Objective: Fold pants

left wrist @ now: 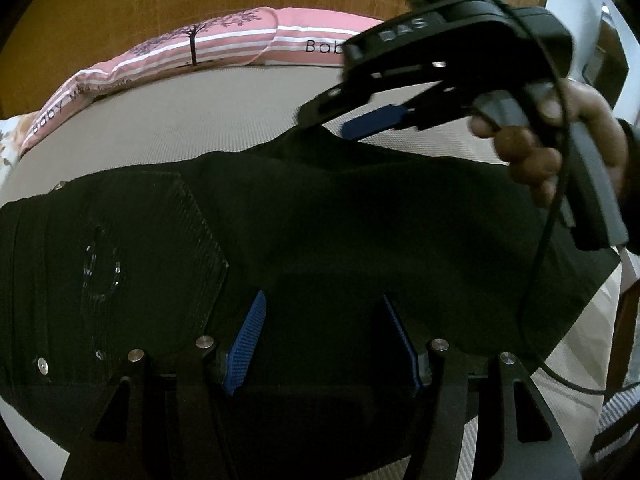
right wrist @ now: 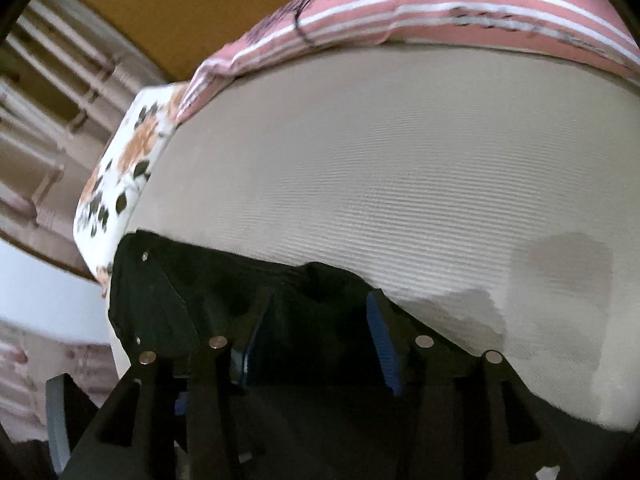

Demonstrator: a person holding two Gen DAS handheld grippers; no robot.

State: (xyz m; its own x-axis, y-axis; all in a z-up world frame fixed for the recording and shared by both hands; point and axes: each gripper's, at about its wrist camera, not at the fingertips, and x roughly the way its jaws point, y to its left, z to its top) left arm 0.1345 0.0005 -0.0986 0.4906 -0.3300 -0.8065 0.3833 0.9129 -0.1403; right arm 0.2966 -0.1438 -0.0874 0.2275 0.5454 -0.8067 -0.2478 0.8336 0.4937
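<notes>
Black denim-like cloth, the pants (left wrist: 320,232), lies spread across the near half of a beige ribbed mattress (left wrist: 200,120), running from the left edge of the left wrist view to the right, where its edge falls off toward the near right. At the left sits the seat end: a stitched back pocket (left wrist: 160,248) with small metal rivets (left wrist: 42,366), and beside it a thicker band that reads as the waistband. Judged from the seams and rivets, this end is the heavier and stiffer part; the plain cloth to the right is softer, drapes in shallow waves and should fold without resistance. The fabric looks matte and unlikely to slip between ribbed pads, and nothing about it is fragile.

Centre, near: the left gripper (left wrist: 322,336) hangs over the middle of the cloth with its blue pads about half apart and nothing visibly between them.

Right, far: the right gripper (left wrist: 344,124), held in a person's hand (left wrist: 560,140), reaches the far edge of the pants, where a small peak of cloth rises at its tips. In its own view the jaws stand partly open astride that far edge (right wrist: 320,276); whether the pads press the cloth cannot be told.

Suggested holds, as a judgement: the far hem or edge under the right gripper, and a matching point on the same edge toward the pocket end, so the heavy waistband does not drag the fold askew. A pink striped pillow (left wrist: 224,46) lies well beyond.
</notes>
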